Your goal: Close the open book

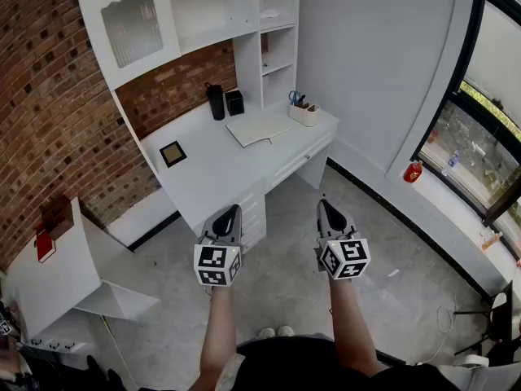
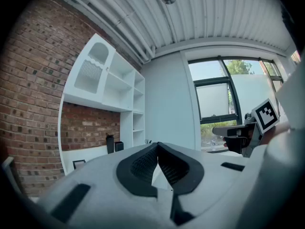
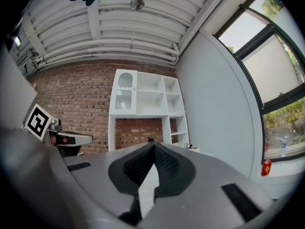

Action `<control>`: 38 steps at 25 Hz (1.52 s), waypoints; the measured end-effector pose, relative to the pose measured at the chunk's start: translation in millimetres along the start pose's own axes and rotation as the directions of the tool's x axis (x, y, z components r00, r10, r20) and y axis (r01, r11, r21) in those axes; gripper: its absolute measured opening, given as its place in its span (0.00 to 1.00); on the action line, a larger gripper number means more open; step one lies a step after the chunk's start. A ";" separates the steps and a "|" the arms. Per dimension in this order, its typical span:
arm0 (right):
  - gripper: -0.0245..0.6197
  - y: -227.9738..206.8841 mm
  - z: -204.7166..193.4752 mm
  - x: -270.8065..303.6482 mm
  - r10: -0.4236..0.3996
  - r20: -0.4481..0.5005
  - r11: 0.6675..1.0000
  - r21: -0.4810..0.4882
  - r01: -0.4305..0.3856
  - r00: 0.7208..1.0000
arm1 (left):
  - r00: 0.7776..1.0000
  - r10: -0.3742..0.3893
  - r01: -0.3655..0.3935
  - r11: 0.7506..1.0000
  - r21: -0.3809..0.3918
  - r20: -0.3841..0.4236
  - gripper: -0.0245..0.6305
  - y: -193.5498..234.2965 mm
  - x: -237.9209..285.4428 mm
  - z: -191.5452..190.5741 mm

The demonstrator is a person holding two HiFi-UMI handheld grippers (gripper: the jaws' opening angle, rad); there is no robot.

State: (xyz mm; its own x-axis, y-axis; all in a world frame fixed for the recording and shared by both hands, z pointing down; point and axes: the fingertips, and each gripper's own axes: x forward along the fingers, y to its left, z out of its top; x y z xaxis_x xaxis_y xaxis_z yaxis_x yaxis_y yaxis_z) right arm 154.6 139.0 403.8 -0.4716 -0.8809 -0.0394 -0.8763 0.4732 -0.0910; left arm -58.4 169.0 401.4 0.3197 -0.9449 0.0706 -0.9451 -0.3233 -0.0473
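Note:
An open book (image 1: 258, 127) with pale pages lies flat on the white desk (image 1: 207, 169) below the wall shelves, far ahead of both grippers. My left gripper (image 1: 232, 211) hangs over the floor in front of the desk's drawers, jaws shut with nothing between them. My right gripper (image 1: 324, 205) is level beside it, also shut and empty. In the left gripper view the left gripper (image 2: 157, 144) has its tips meeting, and the book is hidden behind its body. The right gripper view shows the same for the right gripper (image 3: 154, 143).
On the desk stand a black bottle (image 1: 216, 102), a black box (image 1: 235, 102), a holder with scissors (image 1: 304, 112) and a small picture frame (image 1: 172, 153). A white side table (image 1: 49, 275) stands at the left. A red object (image 1: 413, 172) rests on the window sill.

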 end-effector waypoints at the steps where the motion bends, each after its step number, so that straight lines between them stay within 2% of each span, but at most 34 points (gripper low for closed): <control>1: 0.04 -0.2 -0.3 0.3 0.000 0.000 1.000 0.000 0.000 1.000 | 1.000 0.000 0.000 1.000 -0.001 -0.002 0.05 -0.1 0.3 -1.0; 17: 0.04 -8.9 2.0 -2.0 -0.012 0.015 1.000 0.016 0.012 1.000 | 0.999 -0.025 0.024 1.000 -0.011 -0.024 0.05 -8.5 11.4 -10.2; 22: 0.04 -8.7 4.7 -6.7 0.009 0.028 0.999 0.033 -0.010 1.000 | 0.999 -0.034 0.034 0.999 -0.019 -0.029 0.05 -13.3 12.9 -12.4; 30: 0.04 -0.5 3.7 -18.7 0.013 0.017 1.000 -0.010 -0.013 1.000 | 0.997 -0.063 0.061 0.997 -0.040 -0.052 0.05 -22.9 10.2 -27.4; 32: 0.11 1.0 1.1 -21.6 0.016 0.006 1.000 -0.008 -0.016 1.000 | 0.996 -0.069 0.066 0.997 -0.049 -0.062 0.05 -25.2 8.3 -32.8; 38: 0.22 8.5 -5.6 -28.5 0.021 -0.004 1.000 -0.007 -0.021 1.000 | 0.995 -0.074 0.069 0.995 -0.073 -0.069 0.05 -23.2 -1.3 -42.2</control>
State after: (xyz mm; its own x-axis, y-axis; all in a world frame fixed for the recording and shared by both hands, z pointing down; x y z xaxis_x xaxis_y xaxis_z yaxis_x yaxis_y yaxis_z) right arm 160.1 168.3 409.7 -0.4903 -0.8708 -0.0370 -0.8668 0.4916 -0.0834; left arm -39.8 180.0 444.4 0.3830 -0.9126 0.1429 -0.9233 -0.3828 0.0301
